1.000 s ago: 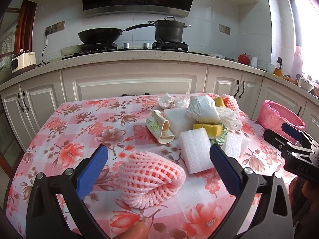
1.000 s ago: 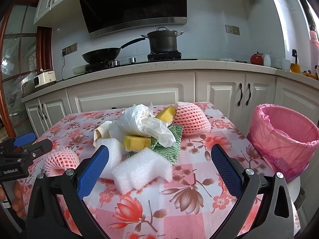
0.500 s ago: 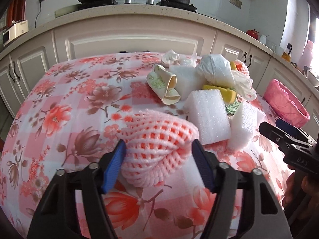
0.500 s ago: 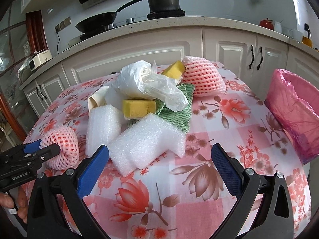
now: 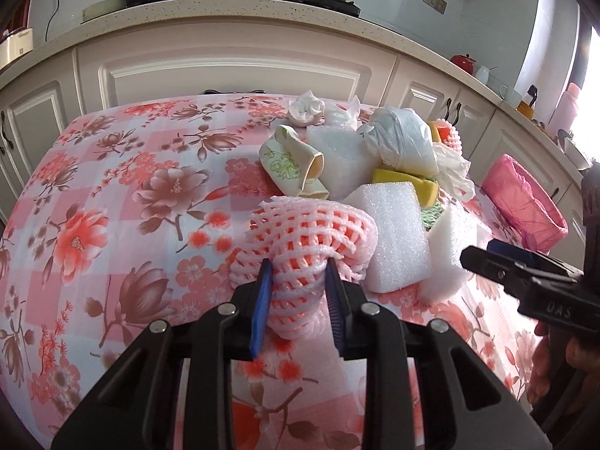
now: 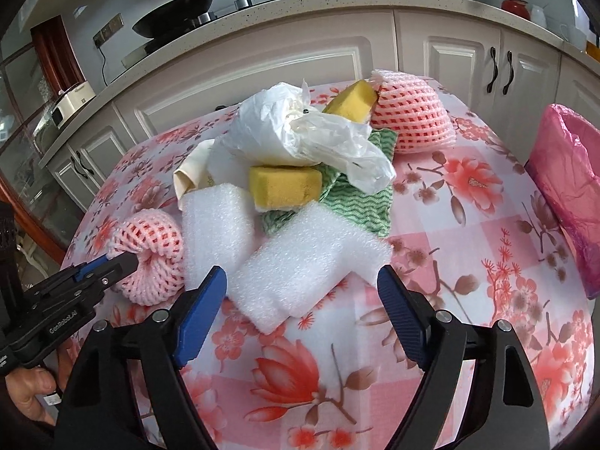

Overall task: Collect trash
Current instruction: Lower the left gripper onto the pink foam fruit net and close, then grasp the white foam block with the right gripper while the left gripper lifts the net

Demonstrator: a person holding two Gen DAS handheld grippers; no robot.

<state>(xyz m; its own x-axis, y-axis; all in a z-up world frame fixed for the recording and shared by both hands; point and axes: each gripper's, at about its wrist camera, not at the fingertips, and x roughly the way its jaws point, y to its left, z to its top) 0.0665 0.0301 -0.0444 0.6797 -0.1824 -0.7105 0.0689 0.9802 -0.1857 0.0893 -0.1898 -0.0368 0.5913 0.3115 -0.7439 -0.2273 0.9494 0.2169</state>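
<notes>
Beside the trash pile on the floral tablecloth (image 5: 112,195), our left gripper (image 5: 298,288) pinches the near end of a pink foam net (image 5: 311,240); our right gripper (image 6: 302,300) hangs spread around a white foam block (image 6: 307,262). We judge the soft net could slip free when lifted, or drag the neighboring foam. Only the right wrist view shows a second net (image 6: 408,116) behind the pile; the pink-lined bin (image 6: 573,180) stands right of it.

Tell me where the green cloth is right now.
In the right wrist view the green cloth lies mid-table under the plastic bag, beside the yellow sponge, behind the white foam block.
</notes>
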